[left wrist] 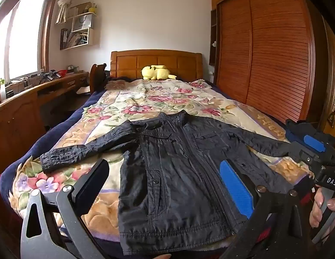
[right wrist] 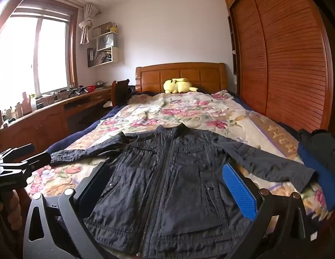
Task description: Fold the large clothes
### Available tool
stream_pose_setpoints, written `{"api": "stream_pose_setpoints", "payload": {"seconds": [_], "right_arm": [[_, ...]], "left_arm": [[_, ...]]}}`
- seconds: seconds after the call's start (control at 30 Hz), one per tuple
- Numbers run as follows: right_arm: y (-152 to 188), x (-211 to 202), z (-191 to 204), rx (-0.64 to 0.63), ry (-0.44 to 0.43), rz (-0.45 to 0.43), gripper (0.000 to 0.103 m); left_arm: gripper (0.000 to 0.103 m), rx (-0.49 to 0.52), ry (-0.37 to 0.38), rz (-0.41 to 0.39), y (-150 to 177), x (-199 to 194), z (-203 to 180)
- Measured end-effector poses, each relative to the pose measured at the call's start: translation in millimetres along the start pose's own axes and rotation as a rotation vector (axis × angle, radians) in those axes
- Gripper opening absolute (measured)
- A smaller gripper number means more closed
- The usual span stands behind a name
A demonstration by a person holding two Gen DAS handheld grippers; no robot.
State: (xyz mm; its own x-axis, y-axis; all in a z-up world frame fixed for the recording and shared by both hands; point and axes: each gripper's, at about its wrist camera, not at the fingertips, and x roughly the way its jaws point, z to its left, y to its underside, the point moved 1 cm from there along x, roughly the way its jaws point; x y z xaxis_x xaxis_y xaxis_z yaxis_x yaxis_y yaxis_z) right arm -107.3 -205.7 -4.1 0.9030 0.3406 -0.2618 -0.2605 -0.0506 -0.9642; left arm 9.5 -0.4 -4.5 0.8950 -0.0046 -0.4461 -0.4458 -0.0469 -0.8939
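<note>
Dark navy quilted jacket (left wrist: 178, 172): spread flat, front up, sleeves out, on floral blanket (left wrist: 146, 101) at the bed's near end.
Left gripper (left wrist: 163, 183): jaws spread wide, empty, above the hem.
Right gripper (right wrist: 167, 185): jaws spread wide, empty, above the hem.

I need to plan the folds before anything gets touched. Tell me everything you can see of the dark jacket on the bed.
The dark navy jacket lies flat and front-up on the floral blanket, collar toward the headboard, hem at the near edge of the bed. Its fabric looks thin, crinkled and slightly shiny. The front zip is closed, there are flap chest pockets and snap-buttoned lower pockets, and the hem is stitched. Both sleeves stretch out sideways, unfolded. Only the blanket touches it.
</note>
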Motion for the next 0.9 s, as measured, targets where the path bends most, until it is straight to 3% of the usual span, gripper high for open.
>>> {"api": "stream_pose_setpoints", "payload": {"seconds": [0.9], "right_arm": [[-0.1,1.5,2.2,-0.003,0.010,0.011,0.103]], "left_arm": [[0.103,-0.008,-0.011,-0.040,-0.4,-8.8,2.3]]}}
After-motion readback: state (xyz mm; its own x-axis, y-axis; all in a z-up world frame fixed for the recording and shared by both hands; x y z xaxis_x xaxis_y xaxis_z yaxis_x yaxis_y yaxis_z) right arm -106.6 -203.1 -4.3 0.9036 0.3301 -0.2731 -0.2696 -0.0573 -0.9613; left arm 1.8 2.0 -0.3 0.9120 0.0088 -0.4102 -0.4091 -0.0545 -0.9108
